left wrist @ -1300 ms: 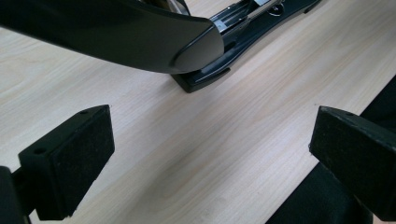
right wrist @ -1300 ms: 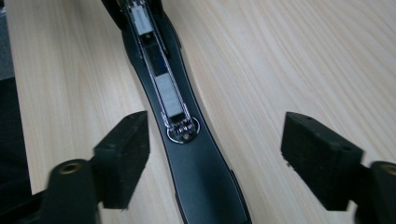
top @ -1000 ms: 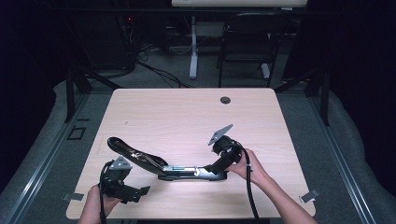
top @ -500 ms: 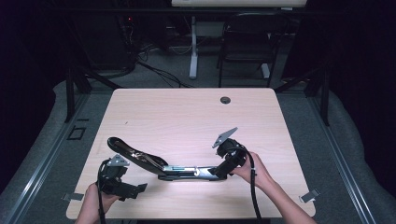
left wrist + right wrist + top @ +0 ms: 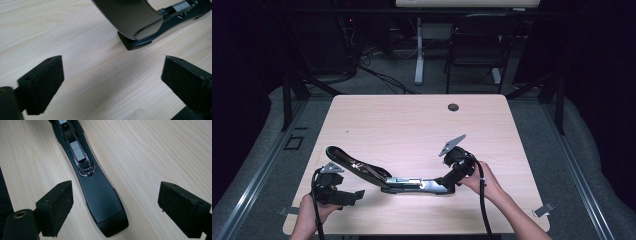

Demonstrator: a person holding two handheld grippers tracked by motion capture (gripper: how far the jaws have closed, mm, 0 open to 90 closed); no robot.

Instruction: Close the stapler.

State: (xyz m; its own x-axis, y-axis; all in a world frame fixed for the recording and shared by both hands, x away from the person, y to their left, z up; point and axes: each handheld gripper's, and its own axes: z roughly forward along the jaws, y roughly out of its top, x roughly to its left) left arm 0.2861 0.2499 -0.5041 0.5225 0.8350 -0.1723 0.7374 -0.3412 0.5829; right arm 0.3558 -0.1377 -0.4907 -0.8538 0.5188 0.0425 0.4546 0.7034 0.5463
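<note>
- Black stapler [image 5: 392,180], swung open with staples showing, lay near the front edge of the wooden table [image 5: 412,125].
- Right gripper [image 5: 115,207] straddled the stapler's base end, jaws wide, gripping nothing.
- Left gripper [image 5: 110,82] waited open just beside the stapler's lifted arm.
- I judged no grasp was made yet; the goal was unclear.

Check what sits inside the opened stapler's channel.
In the right gripper view, the stapler lies open, with a strip of staples in its channel above a round metal anvil. The channel's far end is cut off.
</note>
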